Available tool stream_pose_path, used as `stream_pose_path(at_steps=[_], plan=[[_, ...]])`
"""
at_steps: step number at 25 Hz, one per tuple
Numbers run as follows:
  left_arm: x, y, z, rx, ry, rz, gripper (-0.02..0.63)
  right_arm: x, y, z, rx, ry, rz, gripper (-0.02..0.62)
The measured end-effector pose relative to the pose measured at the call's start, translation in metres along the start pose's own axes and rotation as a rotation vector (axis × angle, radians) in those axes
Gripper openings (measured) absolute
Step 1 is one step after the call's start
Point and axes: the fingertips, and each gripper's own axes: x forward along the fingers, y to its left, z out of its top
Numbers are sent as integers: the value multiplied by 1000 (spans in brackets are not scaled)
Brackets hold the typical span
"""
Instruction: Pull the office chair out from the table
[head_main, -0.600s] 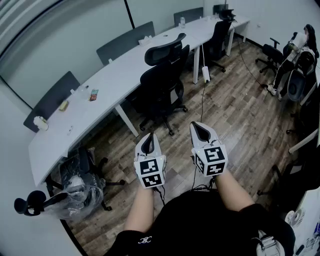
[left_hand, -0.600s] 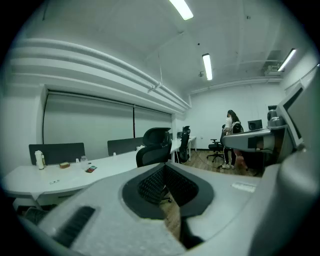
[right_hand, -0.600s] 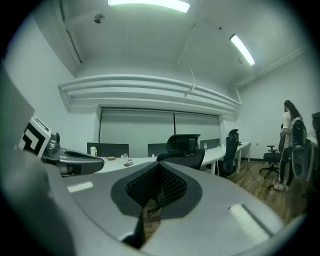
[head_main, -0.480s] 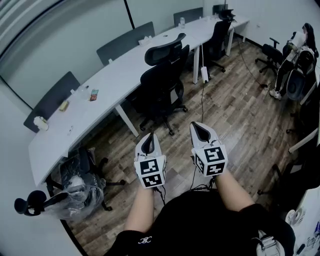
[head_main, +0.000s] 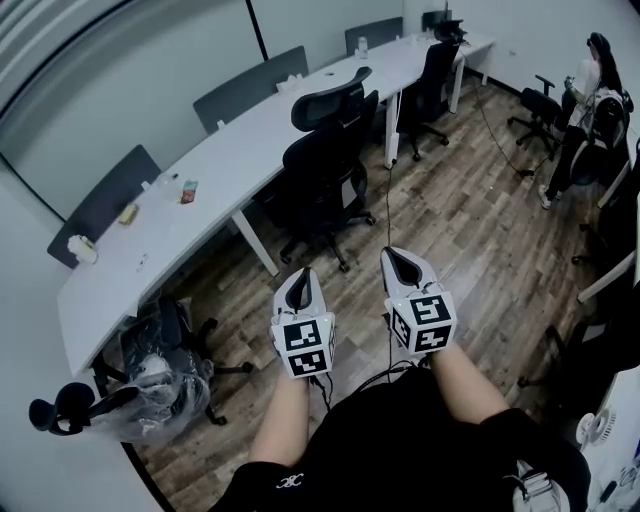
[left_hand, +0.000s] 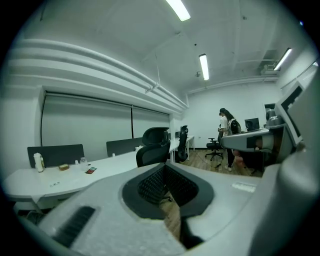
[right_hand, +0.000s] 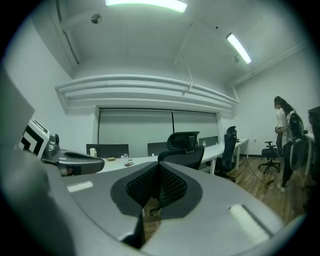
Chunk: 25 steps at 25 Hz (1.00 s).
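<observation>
A black office chair (head_main: 325, 165) with a headrest stands tucked against the long white table (head_main: 250, 145); it also shows in the left gripper view as the chair (left_hand: 152, 150) and in the right gripper view as the chair (right_hand: 184, 150). My left gripper (head_main: 298, 285) and right gripper (head_main: 400, 262) are held side by side over the wooden floor, well short of the chair. Both are shut with nothing between their jaws.
A second black chair (head_main: 432, 80) stands farther along the table. A plastic-wrapped chair (head_main: 160, 370) lies at lower left. A person (head_main: 585, 105) stands by chairs at far right. A cable (head_main: 400, 200) runs across the wooden floor. Small items (head_main: 187, 190) sit on the table.
The view has shifted slightly; the person at far right has moved a little farther away. My grippers hold much the same place.
</observation>
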Motion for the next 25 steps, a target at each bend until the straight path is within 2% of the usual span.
stream_pose_path(at_steps=[9,25], plan=[[27,9,-2,18,9,18,6,25,-17,-1,0,-14,-9,9],[173,11,17,61,11,43,8,148,-117,8,-10,-25,-10,9]])
